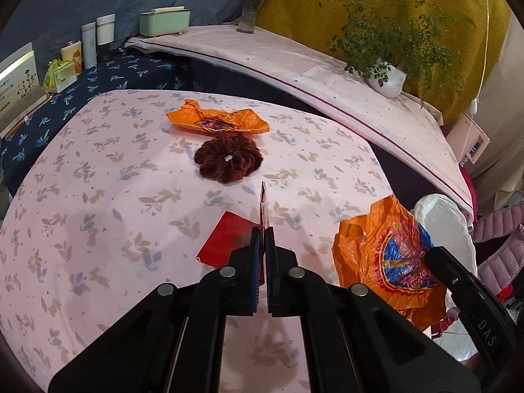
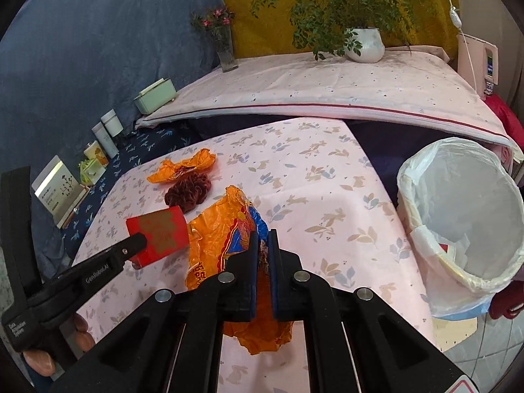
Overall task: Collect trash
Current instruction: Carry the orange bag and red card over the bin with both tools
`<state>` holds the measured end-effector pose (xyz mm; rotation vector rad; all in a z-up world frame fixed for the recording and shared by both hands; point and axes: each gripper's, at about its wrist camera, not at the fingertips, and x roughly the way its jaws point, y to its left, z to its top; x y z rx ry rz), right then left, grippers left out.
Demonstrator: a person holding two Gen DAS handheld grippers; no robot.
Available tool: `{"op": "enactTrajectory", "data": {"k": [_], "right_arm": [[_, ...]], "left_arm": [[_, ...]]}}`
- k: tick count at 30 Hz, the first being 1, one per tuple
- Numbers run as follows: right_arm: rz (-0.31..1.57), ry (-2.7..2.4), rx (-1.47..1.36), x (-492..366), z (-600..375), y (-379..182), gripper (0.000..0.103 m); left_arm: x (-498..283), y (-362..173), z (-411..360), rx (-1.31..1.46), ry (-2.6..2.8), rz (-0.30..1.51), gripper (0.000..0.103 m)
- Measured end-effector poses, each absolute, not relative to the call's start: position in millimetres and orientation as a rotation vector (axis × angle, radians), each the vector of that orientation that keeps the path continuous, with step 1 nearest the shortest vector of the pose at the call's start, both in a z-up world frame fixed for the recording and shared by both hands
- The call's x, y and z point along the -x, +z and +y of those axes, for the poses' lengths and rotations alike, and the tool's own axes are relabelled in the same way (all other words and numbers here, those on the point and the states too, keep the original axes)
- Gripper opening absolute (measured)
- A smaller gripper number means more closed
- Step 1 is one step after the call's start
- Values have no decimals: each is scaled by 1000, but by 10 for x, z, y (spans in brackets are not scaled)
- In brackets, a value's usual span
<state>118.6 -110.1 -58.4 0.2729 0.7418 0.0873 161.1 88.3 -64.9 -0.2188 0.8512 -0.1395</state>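
Observation:
My left gripper (image 1: 262, 234) is shut on a red envelope (image 1: 263, 209), seen edge-on, held above the pink floral table (image 1: 114, 196); it shows flat in the right wrist view (image 2: 160, 237). My right gripper (image 2: 263, 245) is shut on an orange and blue plastic wrapper (image 2: 222, 232), which also shows in the left wrist view (image 1: 383, 255). A second orange wrapper (image 1: 216, 119) lies at the table's far side, and it also shows in the right wrist view (image 2: 183, 165). A white-lined trash bin (image 2: 458, 216) stands right of the table.
A dark red scrunchie (image 1: 227, 160) lies beside the far wrapper. Boxes and bottles (image 1: 88, 46) stand on a blue cloth at the left. A raised pink shelf (image 1: 327, 78) behind holds a potted plant (image 1: 386, 78), a flower vase (image 1: 250, 13) and a green box (image 1: 165, 21).

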Motion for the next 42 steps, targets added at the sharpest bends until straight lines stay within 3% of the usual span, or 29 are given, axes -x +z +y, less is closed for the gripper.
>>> {"op": "enactTrajectory", "data": {"k": [18, 42], "right_arm": [[629, -72, -379, -880, -2283, -264, 6], [614, -261, -466, -683, -3474, -449, 6]], "left_arm": [[-1374, -374, -231, 124, -330, 837, 3], [-1373, -324, -1572, 42, -586, 872, 3]]}}
